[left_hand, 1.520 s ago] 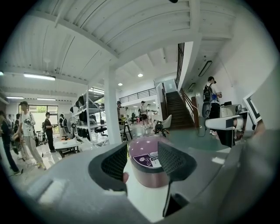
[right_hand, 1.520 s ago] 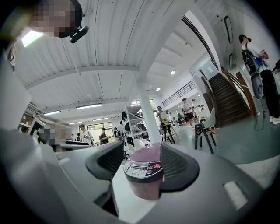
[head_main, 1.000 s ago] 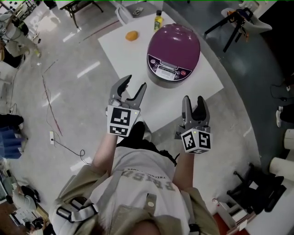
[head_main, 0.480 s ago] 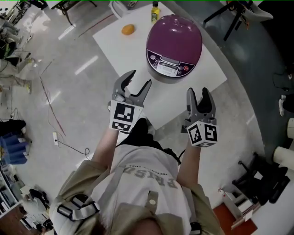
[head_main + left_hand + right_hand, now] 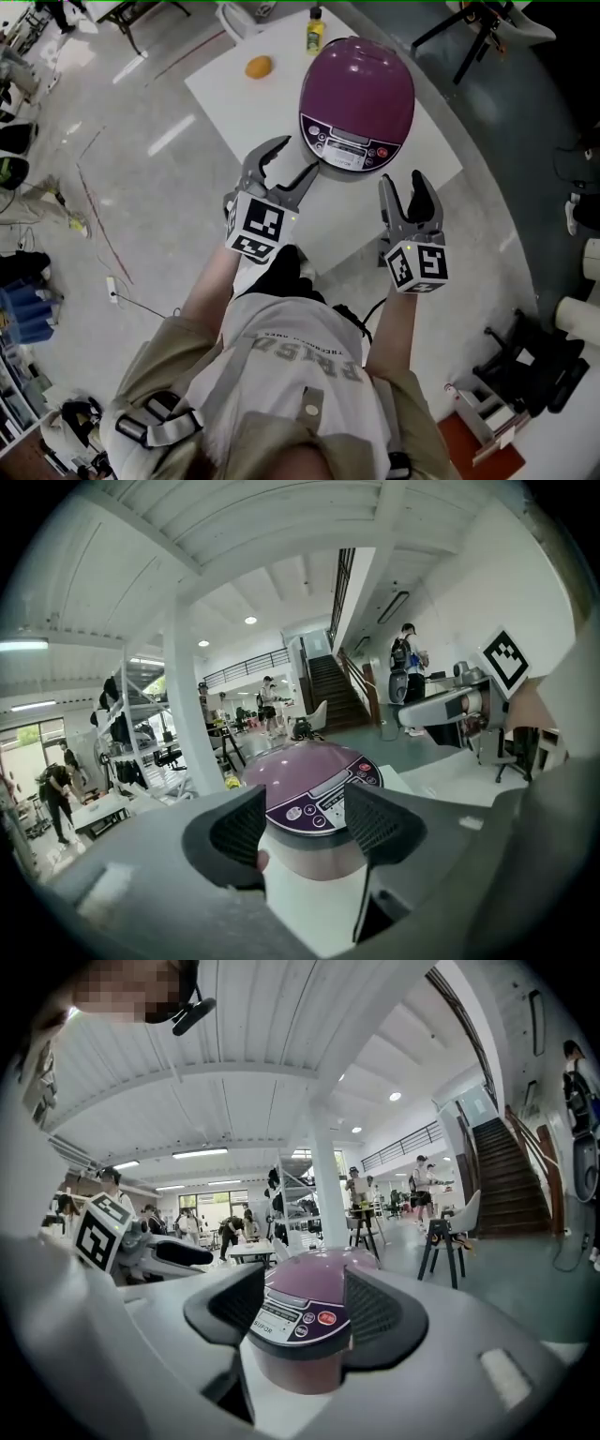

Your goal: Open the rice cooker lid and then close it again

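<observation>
Ribbed black pads of your left gripper stand apart and are opening, w/ nothing btwn them. The round rice cooker, silver-grey body under a glossy purple dome, shows only beyond the gap. Your right gripper also has its jaws parted and grips nothing; the same cooker sits ahead of them.

From the head view, the left gripper has its tips just beside the cooker's 7 o'clk edge; I can't tell if they touch. The right gripper is off the 5 o'clk side, w/ a clear gap.

The rice cooker is at 12 o'clk from your body, on a white rectangular table. Its lid is shut and its control panel faces you at the cooker's 6 o'clk. A small orange fruit lies at its 10 o'clk and a yellow bottle at its 11 o'clk, both well apart from it.

Handling, as a judgement: the lid is stiff hard plastic, smooth and prob. slippery, so don't pinch the dome. The hinge is likely at the far 12 o'clk side, w/ the release at the front lip above the panel. No latch is clear enough to confirm. Press or lift there w/ one jaw tip. The body may be light and could slide, so brace its side w/ the other gripper.
</observation>
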The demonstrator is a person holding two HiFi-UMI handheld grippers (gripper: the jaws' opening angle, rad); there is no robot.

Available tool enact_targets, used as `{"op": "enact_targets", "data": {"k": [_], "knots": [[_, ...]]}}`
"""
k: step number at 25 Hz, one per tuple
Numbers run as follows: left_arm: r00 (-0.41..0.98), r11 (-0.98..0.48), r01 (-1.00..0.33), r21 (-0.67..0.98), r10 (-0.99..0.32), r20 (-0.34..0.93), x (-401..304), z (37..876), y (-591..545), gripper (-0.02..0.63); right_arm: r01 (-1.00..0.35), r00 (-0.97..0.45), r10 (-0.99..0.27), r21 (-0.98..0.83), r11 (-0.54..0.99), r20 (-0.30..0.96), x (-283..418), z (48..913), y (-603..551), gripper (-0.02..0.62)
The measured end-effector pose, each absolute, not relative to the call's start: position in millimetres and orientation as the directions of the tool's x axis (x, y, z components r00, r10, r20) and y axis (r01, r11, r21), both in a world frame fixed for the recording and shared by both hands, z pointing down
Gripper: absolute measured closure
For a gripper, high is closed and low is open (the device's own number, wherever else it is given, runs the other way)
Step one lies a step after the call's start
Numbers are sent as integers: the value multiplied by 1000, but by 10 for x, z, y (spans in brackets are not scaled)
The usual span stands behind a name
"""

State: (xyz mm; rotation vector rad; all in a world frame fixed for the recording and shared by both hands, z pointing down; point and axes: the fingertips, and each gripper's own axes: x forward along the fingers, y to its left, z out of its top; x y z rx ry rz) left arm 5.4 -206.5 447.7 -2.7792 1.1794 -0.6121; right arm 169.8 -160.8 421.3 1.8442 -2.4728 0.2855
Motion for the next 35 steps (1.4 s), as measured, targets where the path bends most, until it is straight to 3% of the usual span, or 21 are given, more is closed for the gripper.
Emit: {"op": "enact_targets", "data": {"k": [16, 35], "knots": [[688, -869, -353, -346, -492, 534, 367, 4851, -2235, 298, -838, -501, -781, 14, 545, 373, 1178, 4593, -1990, 339], [646, -910, -59, -411, -348, 679, 729, 5166, -2210, 232, -691, -497, -629, 166, 703, 597, 932, 4911, -2147, 334]]}}
